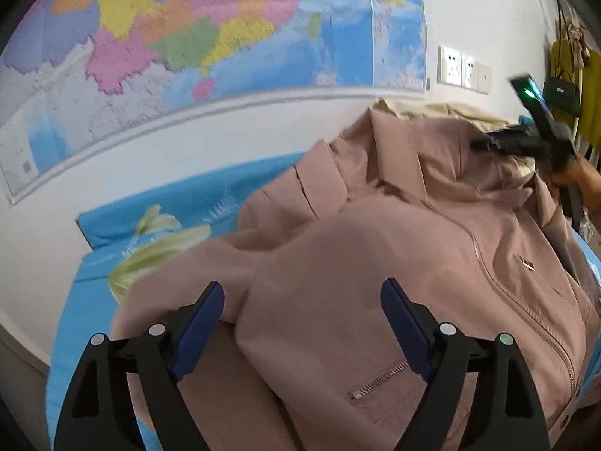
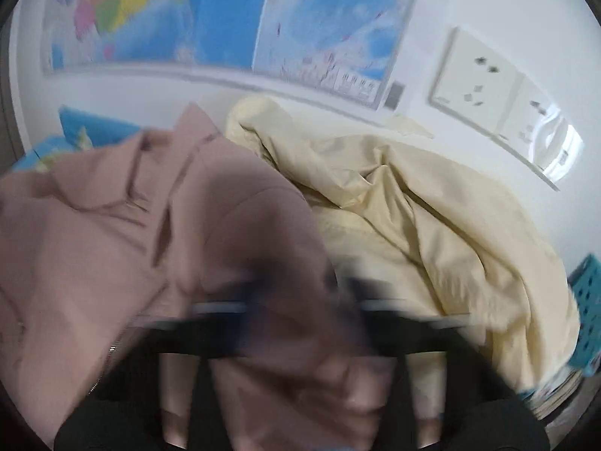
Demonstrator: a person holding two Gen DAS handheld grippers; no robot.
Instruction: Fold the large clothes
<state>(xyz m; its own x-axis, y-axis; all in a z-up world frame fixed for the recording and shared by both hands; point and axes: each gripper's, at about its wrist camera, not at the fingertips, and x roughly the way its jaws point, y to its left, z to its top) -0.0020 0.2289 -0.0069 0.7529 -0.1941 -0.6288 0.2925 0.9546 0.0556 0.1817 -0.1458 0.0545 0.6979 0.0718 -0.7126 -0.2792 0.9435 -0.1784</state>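
A dusty pink zip jacket (image 1: 375, 255) lies on a blue floral sheet (image 1: 180, 203), its collar toward the wall and a sleeve folded over its front. My left gripper (image 1: 302, 308) is open just above the jacket's lower front, near a zipped pocket (image 1: 379, 379). My right gripper (image 1: 488, 143) reaches over the jacket's collar and hood at the far right. In the right wrist view the gripper (image 2: 300, 300) is heavily blurred over the pink jacket (image 2: 112, 244); I cannot tell whether its jaws hold fabric.
A cream garment (image 2: 432, 225) is bunched behind the jacket against the white wall. A wall map (image 1: 188, 37) and sockets (image 2: 484, 86) hang above. A teal perforated basket (image 2: 589, 308) stands at right. Bags and yellow clothes (image 1: 567, 86) hang far right.
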